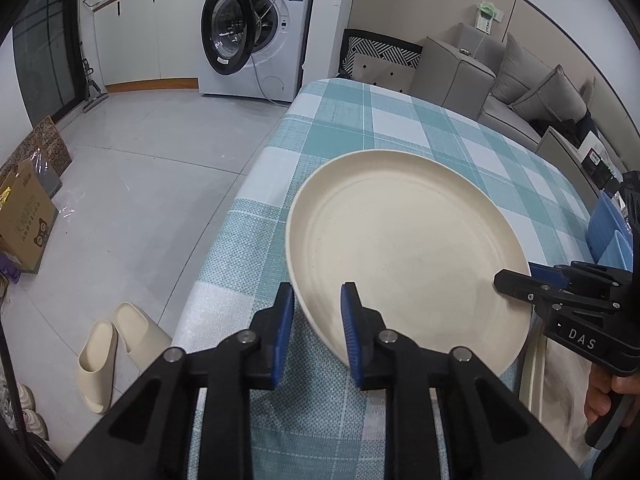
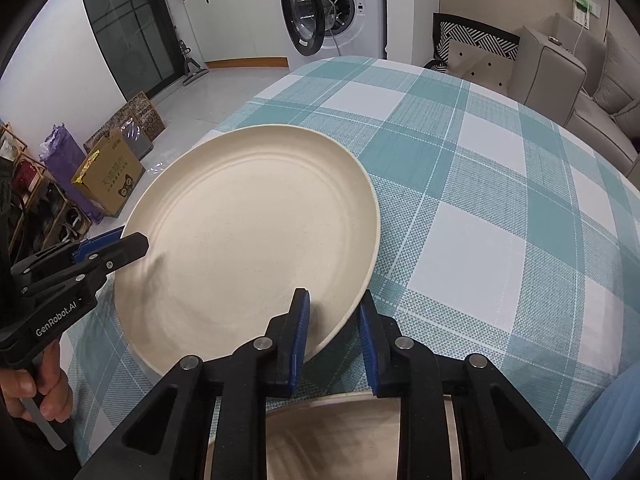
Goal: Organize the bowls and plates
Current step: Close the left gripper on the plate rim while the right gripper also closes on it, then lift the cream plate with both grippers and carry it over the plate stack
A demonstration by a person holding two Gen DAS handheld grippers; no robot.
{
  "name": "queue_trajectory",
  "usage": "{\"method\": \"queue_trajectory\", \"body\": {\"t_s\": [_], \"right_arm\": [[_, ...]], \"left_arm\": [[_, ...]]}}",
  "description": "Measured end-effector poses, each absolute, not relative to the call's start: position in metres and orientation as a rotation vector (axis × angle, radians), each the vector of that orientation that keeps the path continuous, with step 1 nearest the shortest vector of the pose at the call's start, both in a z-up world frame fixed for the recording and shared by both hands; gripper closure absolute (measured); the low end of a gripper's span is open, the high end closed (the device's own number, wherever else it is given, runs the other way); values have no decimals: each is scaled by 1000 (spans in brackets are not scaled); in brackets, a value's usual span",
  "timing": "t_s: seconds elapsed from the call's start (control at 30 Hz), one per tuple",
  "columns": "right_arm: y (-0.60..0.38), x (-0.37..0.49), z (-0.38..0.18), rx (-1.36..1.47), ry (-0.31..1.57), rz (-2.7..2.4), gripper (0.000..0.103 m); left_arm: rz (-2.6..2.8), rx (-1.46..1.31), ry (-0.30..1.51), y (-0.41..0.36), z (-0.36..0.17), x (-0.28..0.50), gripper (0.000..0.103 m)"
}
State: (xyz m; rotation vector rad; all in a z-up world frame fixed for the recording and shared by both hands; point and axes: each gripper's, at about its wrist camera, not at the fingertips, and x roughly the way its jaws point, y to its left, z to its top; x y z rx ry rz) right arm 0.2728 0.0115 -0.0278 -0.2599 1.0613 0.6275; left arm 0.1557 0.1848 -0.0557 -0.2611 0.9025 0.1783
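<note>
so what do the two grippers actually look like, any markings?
Both are black linkage frames with silver pivot pins and ribbed blue finger pads. The left gripper reads "GenRobot.AI", the right gripper "DAS". Bare hands on the grips; no cables visible.

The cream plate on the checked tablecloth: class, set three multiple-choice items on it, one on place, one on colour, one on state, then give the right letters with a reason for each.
1. Where is the plate?
A. above the tablecloth
B. on the floor
C. inside the washing machine

2. What colour are the gripper pads?
A. red
B. blue
C. green

3. How is the plate held?
A. by no gripper
B. by one gripper only
C. by both grippers at its rim

Answers:
1. A, checked cloth shows under and around the plate.
2. B, blue pads line the black fingers.
3. C, the left gripper and right gripper each straddle the rim on opposite sides.
</note>
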Motion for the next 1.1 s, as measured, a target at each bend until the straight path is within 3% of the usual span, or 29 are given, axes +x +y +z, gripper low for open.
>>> {"method": "queue_trajectory", "body": {"t_s": [1.1], "right_arm": [[-8, 258, 5, -238, 984, 613, 79]], "left_arm": [[156, -235, 844, 170, -28, 142, 81]]}}
